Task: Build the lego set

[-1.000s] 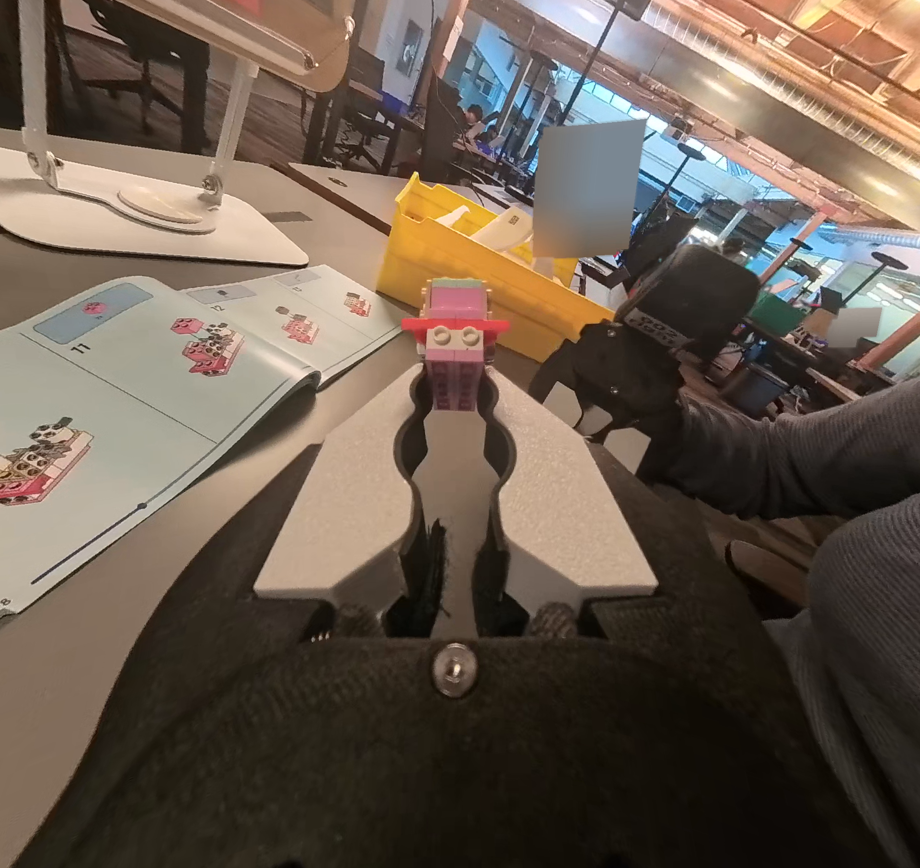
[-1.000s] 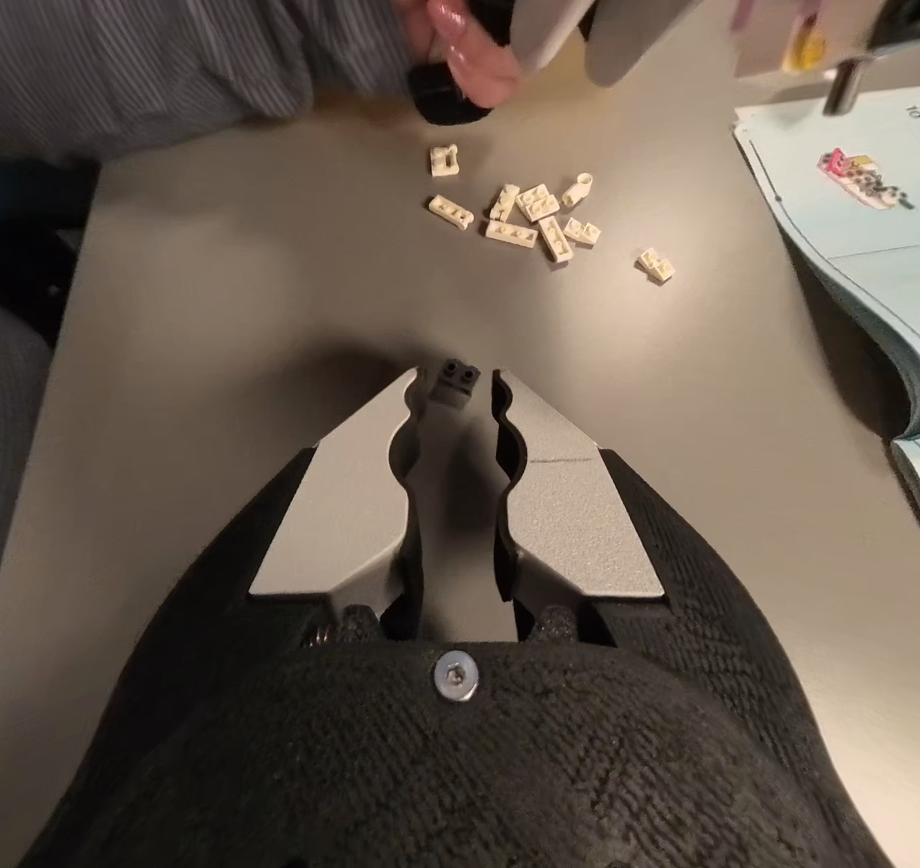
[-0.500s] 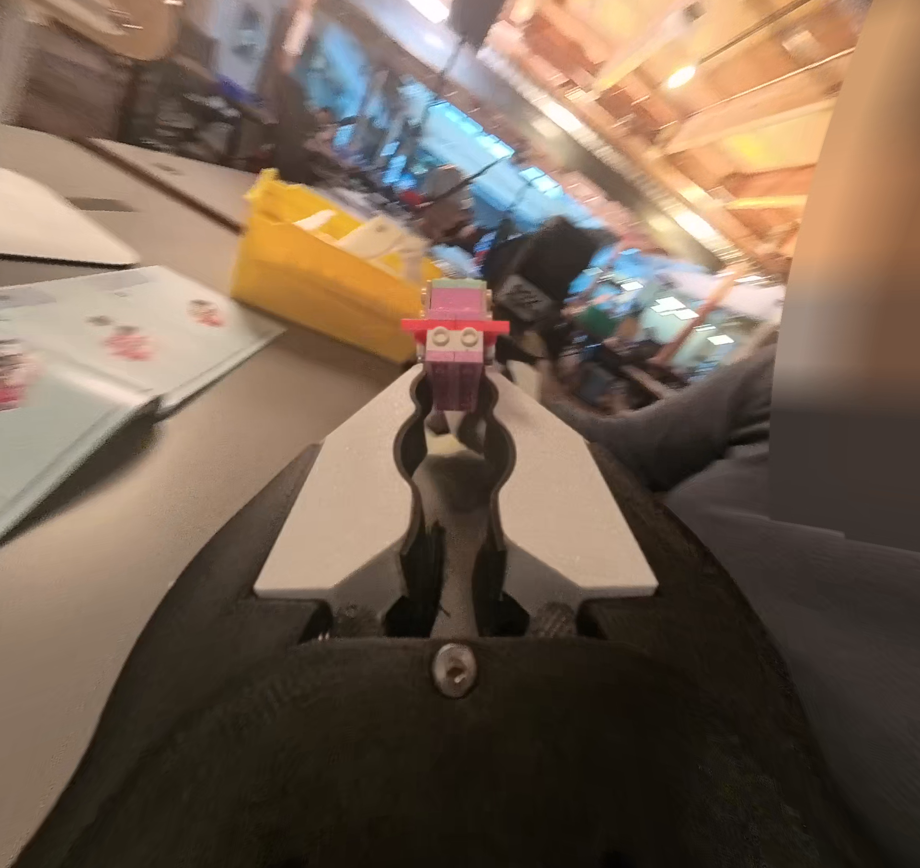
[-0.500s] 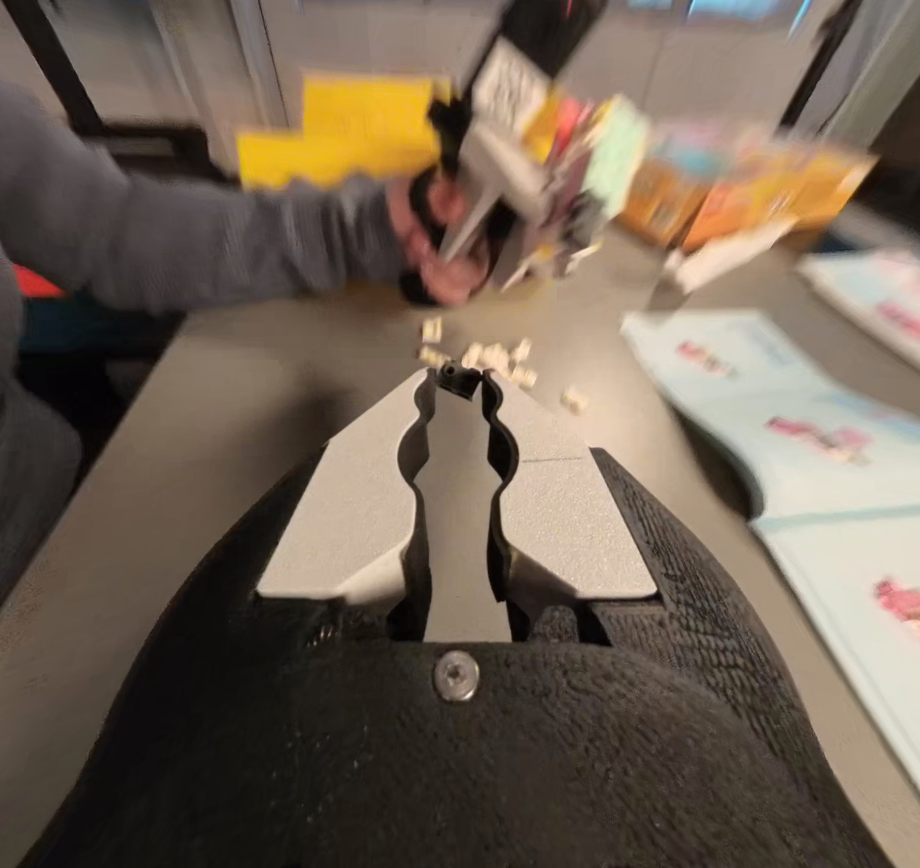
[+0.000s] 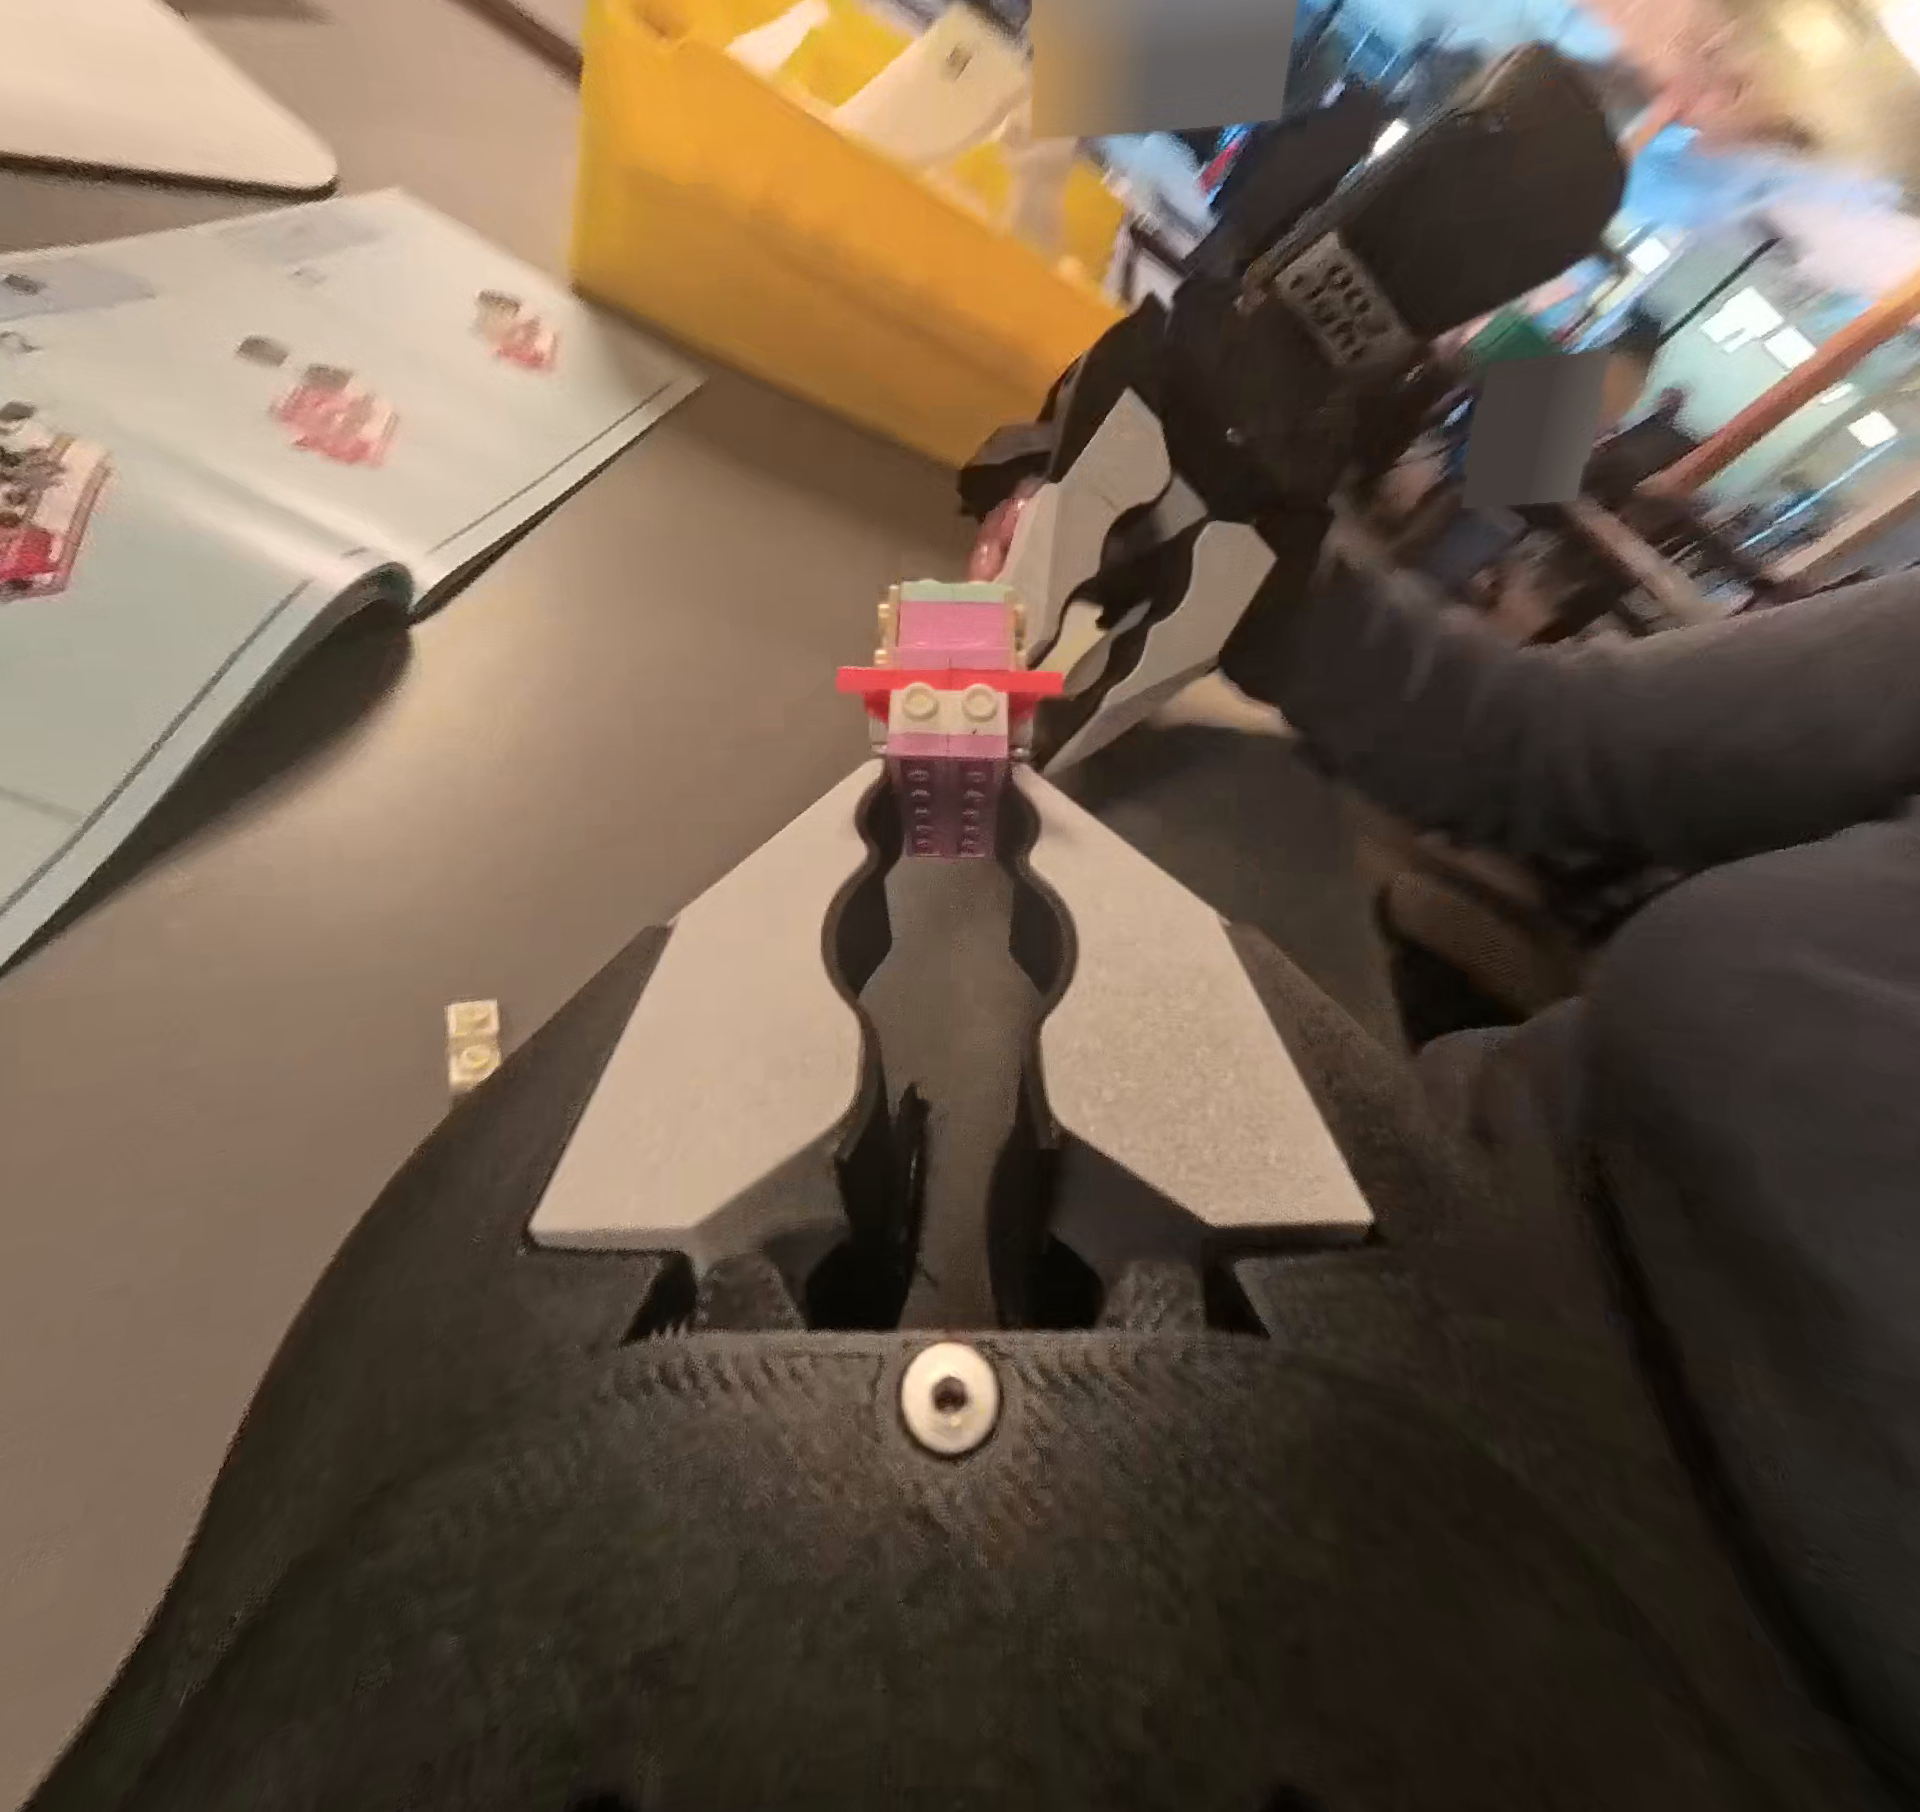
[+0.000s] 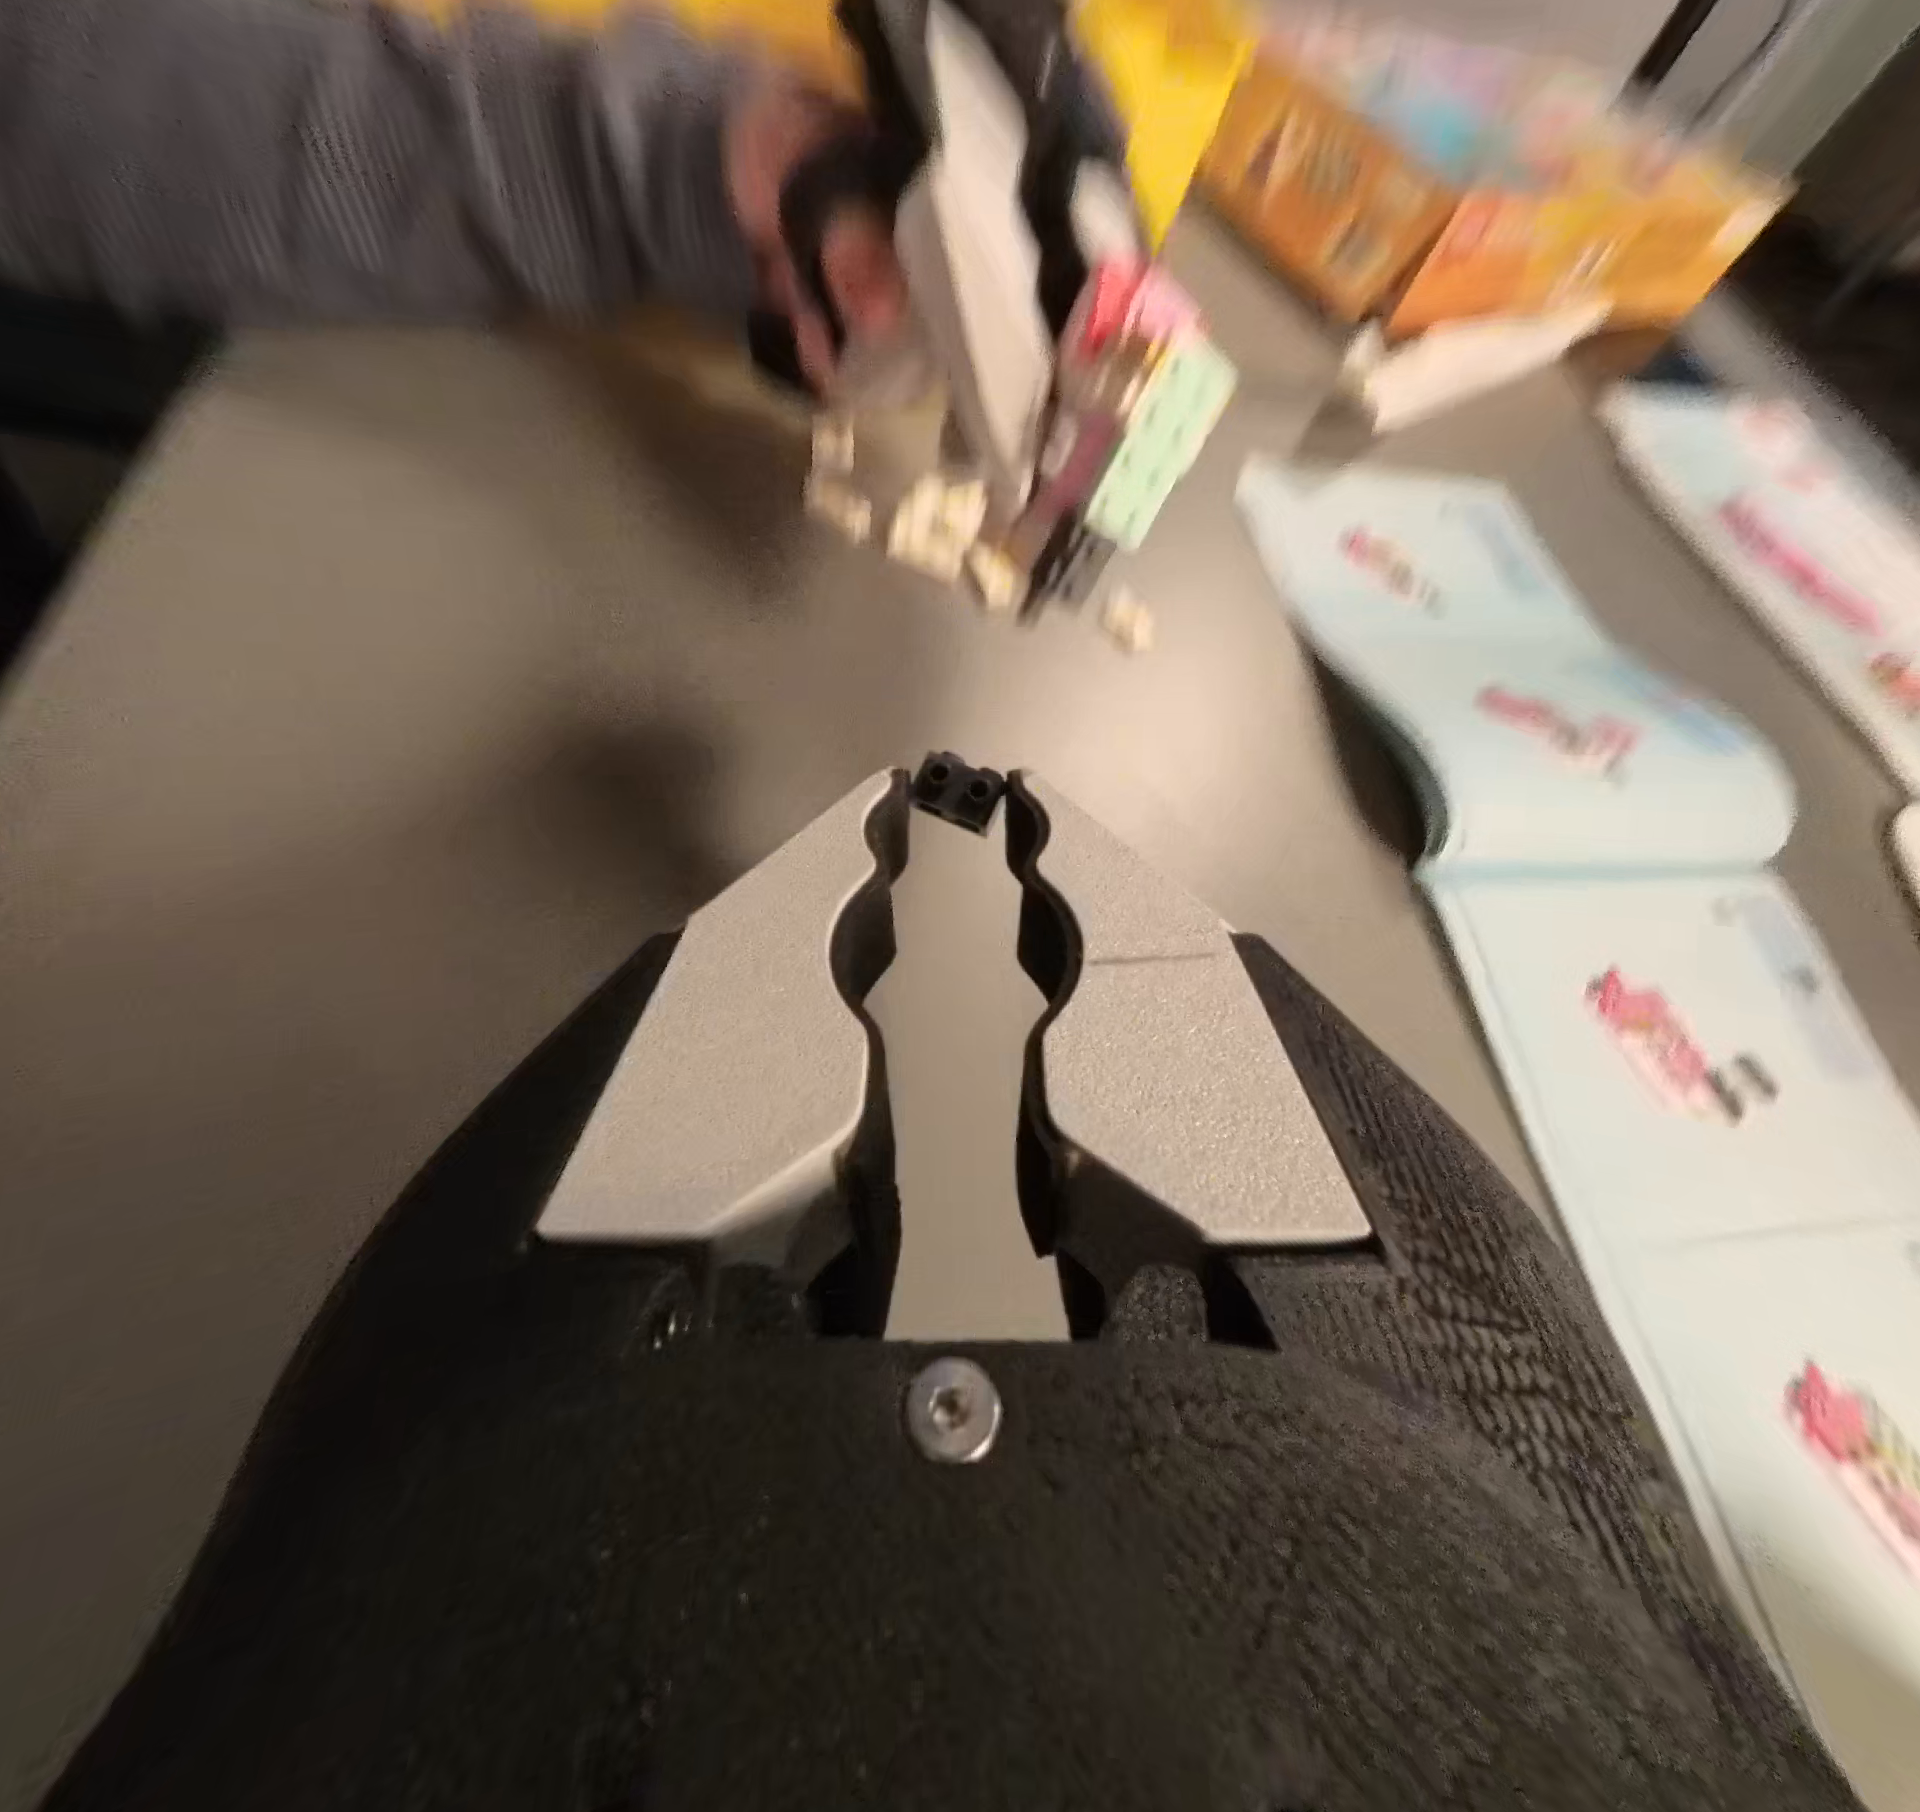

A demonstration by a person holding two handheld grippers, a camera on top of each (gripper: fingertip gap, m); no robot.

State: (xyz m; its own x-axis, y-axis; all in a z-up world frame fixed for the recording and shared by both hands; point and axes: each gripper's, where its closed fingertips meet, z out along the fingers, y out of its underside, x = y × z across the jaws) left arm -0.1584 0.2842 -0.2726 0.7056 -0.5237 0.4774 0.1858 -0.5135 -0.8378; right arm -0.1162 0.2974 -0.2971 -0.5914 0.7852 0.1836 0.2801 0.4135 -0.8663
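Note:
My left gripper (image 5: 951, 786) is shut on a small brick model (image 5: 948, 692) of pink, purple, red and cream bricks with a mint top, held above the grey table (image 5: 520, 723). The model also shows blurred in the right wrist view (image 6: 1132, 432). My right gripper (image 6: 954, 798) is shut on a small black brick (image 6: 958, 801) with two studs, held at the fingertips above the table (image 6: 416, 723). The right gripper also shows in the left wrist view (image 5: 1122, 640), just right of the model and close to it.
An open instruction booklet (image 5: 239, 432) lies on the left, and shows in the right wrist view (image 6: 1621, 827). A yellow bin (image 5: 810, 204) stands behind. Several cream bricks (image 6: 935, 526) lie on the table; one shows beside my left gripper (image 5: 475, 1035). A grey-sleeved arm (image 5: 1610, 723) is on the right.
My right gripper closed on the black brick on the table, lifted it and tilted up towards the left gripper. The left gripper swung and lowered with the model still in its grasp.

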